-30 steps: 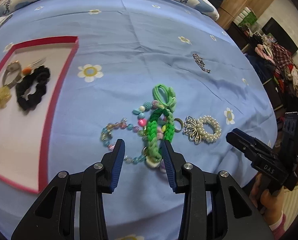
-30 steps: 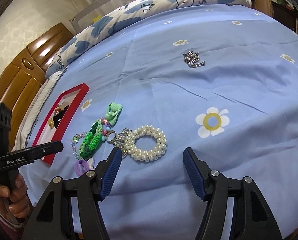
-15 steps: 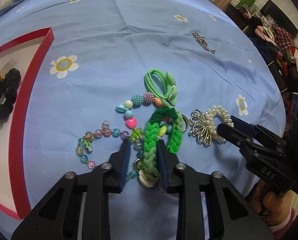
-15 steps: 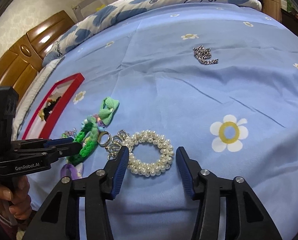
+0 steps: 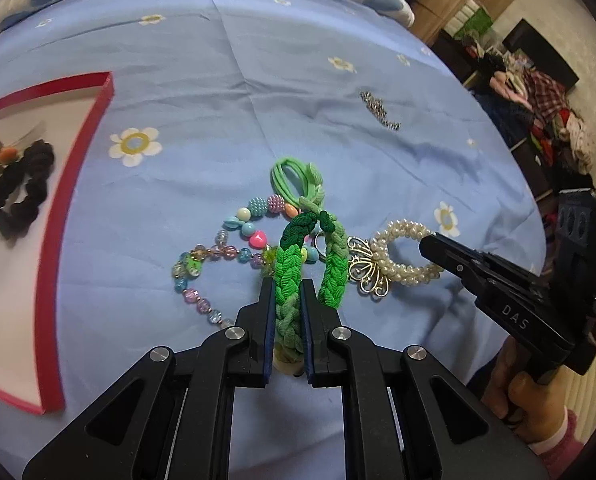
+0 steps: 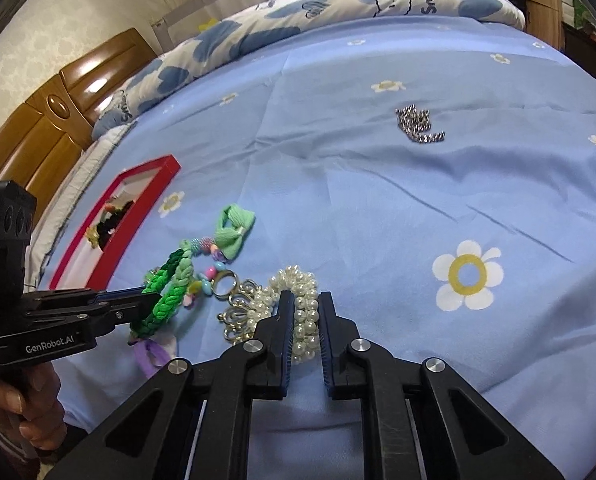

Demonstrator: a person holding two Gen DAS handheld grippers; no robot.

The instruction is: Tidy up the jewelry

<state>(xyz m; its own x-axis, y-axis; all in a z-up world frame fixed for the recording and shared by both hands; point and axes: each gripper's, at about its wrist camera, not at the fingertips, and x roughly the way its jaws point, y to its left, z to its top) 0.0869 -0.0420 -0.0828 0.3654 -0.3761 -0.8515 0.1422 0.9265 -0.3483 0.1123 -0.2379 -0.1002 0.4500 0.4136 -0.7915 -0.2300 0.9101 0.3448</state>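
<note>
Green braided band point(image 5: 287, 280) pinched by closing left gripper point(image 5: 286, 292), pearl bracelet point(image 6: 304, 320) by closing right gripper point(image 6: 302, 312) — next, probably lifting toward red tray point(image 5: 53, 240) at nine o'clock.

Clutter, left wrist view: beaded bracelet point(image 5: 233, 252) at 10 o'clock of the left gripper point(image 5: 287, 308), touching the green braided band point(image 5: 287, 276); light green hair tie point(image 5: 295, 178) at 12; pearl bracelet point(image 5: 402, 252) at 2, with the right gripper point(image 5: 438, 244) on it. Open blue bedsheet point(image 5: 225, 80) beyond, toward 12. Silver chain point(image 5: 380, 110) at 1, well apart. Red-rimmed tray point(image 5: 51, 248) walls off 9, black scrunchie point(image 5: 19, 192) inside.
</note>
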